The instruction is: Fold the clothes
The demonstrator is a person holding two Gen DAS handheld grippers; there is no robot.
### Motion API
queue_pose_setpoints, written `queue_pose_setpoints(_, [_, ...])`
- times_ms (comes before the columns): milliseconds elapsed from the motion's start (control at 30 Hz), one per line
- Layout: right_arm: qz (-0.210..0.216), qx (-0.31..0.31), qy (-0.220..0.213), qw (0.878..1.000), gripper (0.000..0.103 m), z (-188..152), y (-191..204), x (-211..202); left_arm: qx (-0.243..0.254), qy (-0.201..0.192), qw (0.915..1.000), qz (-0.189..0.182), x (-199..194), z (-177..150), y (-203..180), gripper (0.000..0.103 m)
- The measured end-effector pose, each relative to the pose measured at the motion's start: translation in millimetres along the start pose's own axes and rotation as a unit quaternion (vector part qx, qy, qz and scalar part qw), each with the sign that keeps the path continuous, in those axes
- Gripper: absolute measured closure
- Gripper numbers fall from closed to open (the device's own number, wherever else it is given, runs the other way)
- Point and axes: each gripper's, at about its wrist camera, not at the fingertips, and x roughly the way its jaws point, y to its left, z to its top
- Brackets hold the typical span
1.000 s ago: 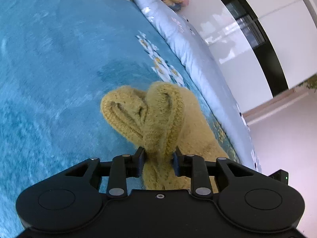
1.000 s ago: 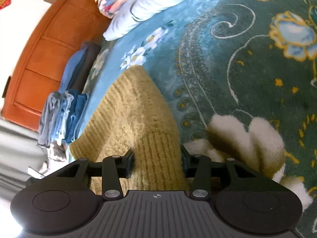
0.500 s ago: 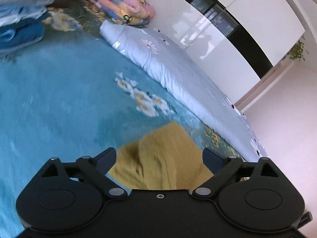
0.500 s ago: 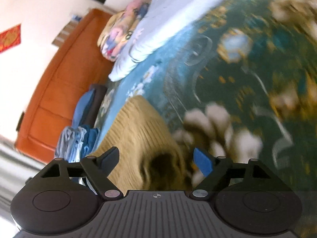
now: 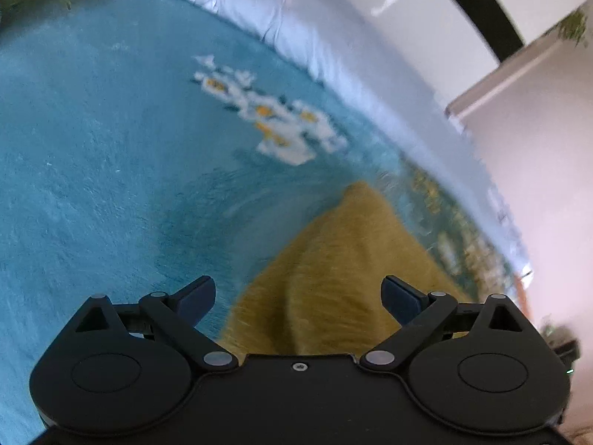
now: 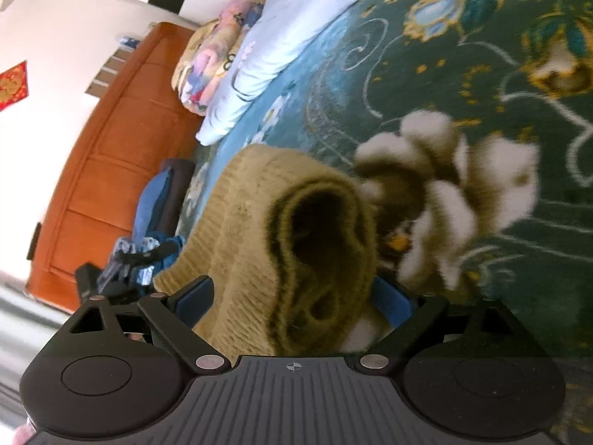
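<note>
So a second ago you had both ends of the mustard-yellow knitted sweater [image 6: 244,230] pinched tight, and now you've let go on both sides. Your left hand-held gripper [image 5: 298,298] has its jaws spread wide with nothing between them, and your right hand-held gripper [image 6: 292,298] is splayed too, the sweater's cuff just sitting loose in the gap. The sweater lies doubled over on the teal floral bedspread [image 5: 92,185], near the pale blue quilt [image 5: 333,59]. To me that reads as one fold just laid down and released; whether another fold is due, I can't say. A stack of folded blue clothes [image 6: 155,200] waits by the wooden headboard [image 6: 122,141].
</note>
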Motion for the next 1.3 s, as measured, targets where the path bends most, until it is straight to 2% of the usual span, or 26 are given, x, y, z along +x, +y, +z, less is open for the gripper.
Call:
queue_pose_setpoints(167, [0.009, -0.008, 0.009, 1.0, 0.013, 1, 7, 13, 0.003, 0.024, 0.9994, -0.026, 19, 6, 10, 0.008])
queue_pose_setpoints(233, [0.009, -0.008, 0.012, 1.0, 0.021, 3, 8, 18, 0.007, 0.024, 0.9989, -0.039, 23, 6, 10, 0.008])
queue_pose_setpoints(300, [0.005, -0.003, 0.013, 1.0, 0.041, 4, 8, 23, 0.011, 0.025, 0.9986, -0.046, 24, 5, 9, 0.01])
queue_pose_setpoints(333, [0.006, 0.004, 0.014, 1.0, 0.045, 5, 6, 24, 0.017, 0.026, 0.9984, -0.046, 24, 5, 7, 0.015])
queue_pose_setpoints(367, [0.007, 0.012, 0.014, 1.0, 0.05, 6, 4, 25, 0.023, 0.026, 0.9983, -0.046, 22, 3, 6, 0.026])
queue_pose_setpoints(467, [0.011, 0.02, 0.017, 1.0, 0.055, 6, 1, 26, 0.031, 0.022, 0.9982, -0.047, 19, -2, 3, 0.04])
queue_pose_setpoints(667, [0.016, 0.019, 0.019, 1.0, 0.059, 10, -1, 26, 0.026, -0.034, 0.9986, -0.032, 6, -23, -6, 0.059])
queue_pose_setpoints(833, [0.013, -0.011, 0.027, 0.999, 0.063, 26, 8, 25, 0.02, -0.072, 0.997, -0.02, -13, -41, -23, 0.072])
queue_pose_setpoints(933, [0.01, -0.043, 0.029, 0.999, 0.063, 46, 21, 18, 0.016, -0.092, 0.9947, -0.042, -35, -59, -37, 0.073])
queue_pose_setpoints(1033, [0.002, -0.06, 0.043, 0.997, 0.063, 57, 23, 17, 0.012, -0.099, 0.9939, -0.047, -51, -88, -50, 0.073])
queue_pose_setpoints(1133, [-0.009, -0.067, 0.06, 0.996, 0.063, 62, 19, 20, -0.018, -0.113, 0.991, -0.069, -61, -125, -52, 0.073])
queue_pose_setpoints(1200, [-0.016, -0.071, 0.071, 0.995, 0.062, 65, 16, 23, -0.043, -0.119, 0.9898, -0.065, -62, -141, -46, 0.073])
queue_pose_setpoints(1300, [-0.027, -0.077, 0.088, 0.993, 0.058, 70, 12, 27, -0.062, -0.118, 0.9902, -0.042, -57, -146, -37, 0.073])
